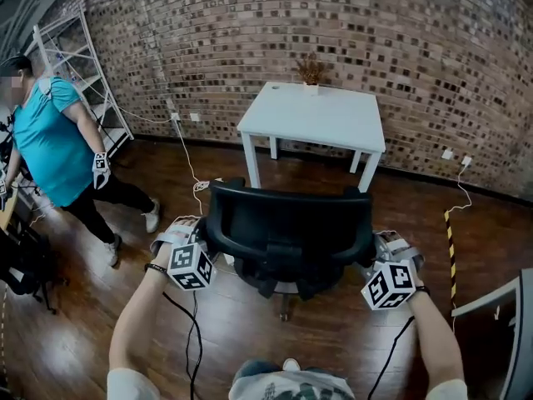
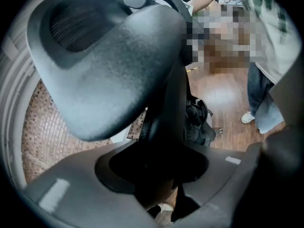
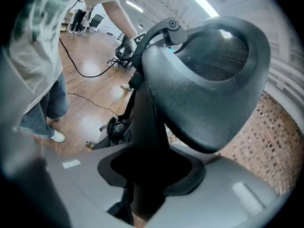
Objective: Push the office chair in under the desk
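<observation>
Brick wall (image 1: 416, 73) runs across the far side, with dark wood floor (image 1: 333, 332) everywhere else. White desk (image 1: 316, 115) stands against the wall, centre-far. Black office chair (image 1: 287, 223) sits on the desk's near side with its back toward the camera, close to the desk legs but not under the top. Its base shows below the backrest.

Bystander in a teal shirt (image 1: 50, 140) stands at the far left and has a marker cube at one hand. White shelving rack (image 1: 79, 65) stands behind them in the far-left corner.

Left gripper (image 1: 198, 238) is at the left edge of the chair back, right gripper (image 1: 375, 252) at the right edge. Each cube carries black-and-white square markers. I can't read any other print.

In the left gripper view, the chair's dark upright runs down into the gap between the grey jaws, which are clamped on it (image 2: 161, 175). The curved pad with a mesh inset (image 2: 109, 65) fills the frame above. The right gripper view shows the same arrangement, jaws pinching the upright (image 3: 147, 175) with the pad (image 3: 209, 80) overhead. Each jaw face has a plain white patch.

Black cables (image 1: 193, 340) trail on the near floor from both grippers. A white cable (image 1: 185, 152) runs from the wall down to the floor, left of the desk. Black-yellow striped strip (image 1: 450, 240) lies on the floor at right. Small dried plant (image 1: 311, 72) sits at the desk's far edge.
</observation>
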{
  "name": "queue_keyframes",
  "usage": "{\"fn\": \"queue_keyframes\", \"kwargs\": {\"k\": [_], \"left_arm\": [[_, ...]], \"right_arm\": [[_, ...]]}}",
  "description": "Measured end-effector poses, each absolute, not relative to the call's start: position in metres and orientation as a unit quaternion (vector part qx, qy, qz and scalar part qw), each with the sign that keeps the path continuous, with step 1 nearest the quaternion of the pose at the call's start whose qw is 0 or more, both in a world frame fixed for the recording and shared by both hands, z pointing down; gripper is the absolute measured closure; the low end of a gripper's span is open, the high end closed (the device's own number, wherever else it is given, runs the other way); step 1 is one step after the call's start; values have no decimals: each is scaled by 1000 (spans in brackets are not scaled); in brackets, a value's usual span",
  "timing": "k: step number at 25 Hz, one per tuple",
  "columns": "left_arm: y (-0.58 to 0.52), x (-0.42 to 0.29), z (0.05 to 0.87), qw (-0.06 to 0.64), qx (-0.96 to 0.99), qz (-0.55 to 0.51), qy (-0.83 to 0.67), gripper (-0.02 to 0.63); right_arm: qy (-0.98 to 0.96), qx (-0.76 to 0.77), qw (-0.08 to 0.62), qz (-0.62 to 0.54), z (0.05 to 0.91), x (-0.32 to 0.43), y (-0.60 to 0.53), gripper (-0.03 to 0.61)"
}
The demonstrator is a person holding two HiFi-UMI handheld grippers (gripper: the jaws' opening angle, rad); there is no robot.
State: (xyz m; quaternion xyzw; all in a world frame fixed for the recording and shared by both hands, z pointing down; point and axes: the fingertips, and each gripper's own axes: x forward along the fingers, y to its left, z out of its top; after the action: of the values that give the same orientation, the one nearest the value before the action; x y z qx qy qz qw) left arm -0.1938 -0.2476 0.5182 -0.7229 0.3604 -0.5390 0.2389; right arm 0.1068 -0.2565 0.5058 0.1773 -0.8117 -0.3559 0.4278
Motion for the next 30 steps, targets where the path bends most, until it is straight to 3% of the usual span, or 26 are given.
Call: {"fn": "queue_keyframes", "kwargs": {"k": [30], "left_arm": [[-473,-192,518,252,-733,-547,316,422]], "right_arm": [[-772,243,490,-325,516,114,-481,429]]}}
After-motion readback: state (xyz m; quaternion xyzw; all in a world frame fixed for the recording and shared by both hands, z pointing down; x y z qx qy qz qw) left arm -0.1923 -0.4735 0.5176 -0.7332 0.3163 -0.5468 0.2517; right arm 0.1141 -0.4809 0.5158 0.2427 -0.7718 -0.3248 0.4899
